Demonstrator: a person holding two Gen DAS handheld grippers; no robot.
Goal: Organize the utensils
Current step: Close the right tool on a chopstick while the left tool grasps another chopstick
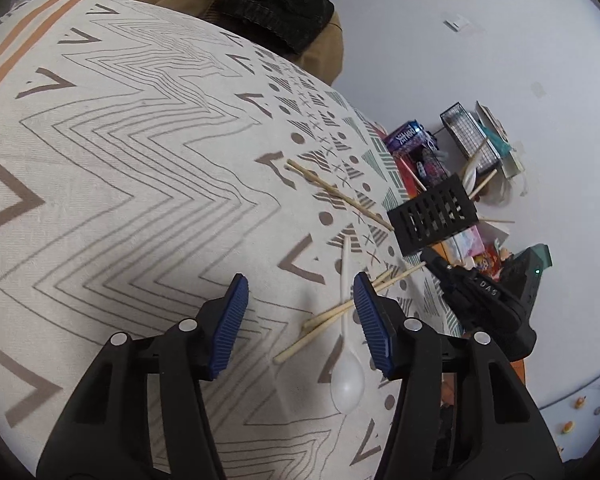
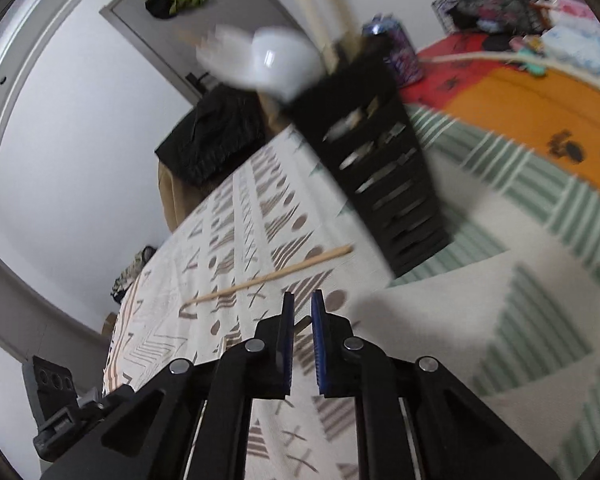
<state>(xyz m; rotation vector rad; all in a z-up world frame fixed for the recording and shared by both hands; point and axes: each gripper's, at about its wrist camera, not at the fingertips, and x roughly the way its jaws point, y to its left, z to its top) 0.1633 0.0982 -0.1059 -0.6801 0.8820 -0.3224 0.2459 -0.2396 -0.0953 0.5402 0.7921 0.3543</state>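
Note:
My left gripper (image 1: 301,300) stands open above the patterned tablecloth (image 1: 120,184), nothing between its blue pads. A white plastic spoon (image 1: 347,380) lies just inside its right finger, across several wooden chopsticks (image 1: 332,316). Two more chopsticks (image 1: 340,196) lie farther off, pointing at the black slotted holder (image 1: 436,216). My right gripper (image 1: 476,292) reaches to the far end of one chopstick. In the right wrist view its jaws (image 2: 303,296) are almost together with a tan chopstick end (image 2: 305,322) between them. The holder (image 2: 376,168) stands ahead with blurred white spoons (image 2: 276,60) in it; another chopstick (image 2: 268,276) lies before it.
A black garment (image 1: 276,4) lies on a brown seat beyond the table's far edge. Boxes and a wire basket (image 1: 472,136) crowd the area behind the holder. An orange and red cloth (image 2: 520,100) with clutter lies to the holder's right.

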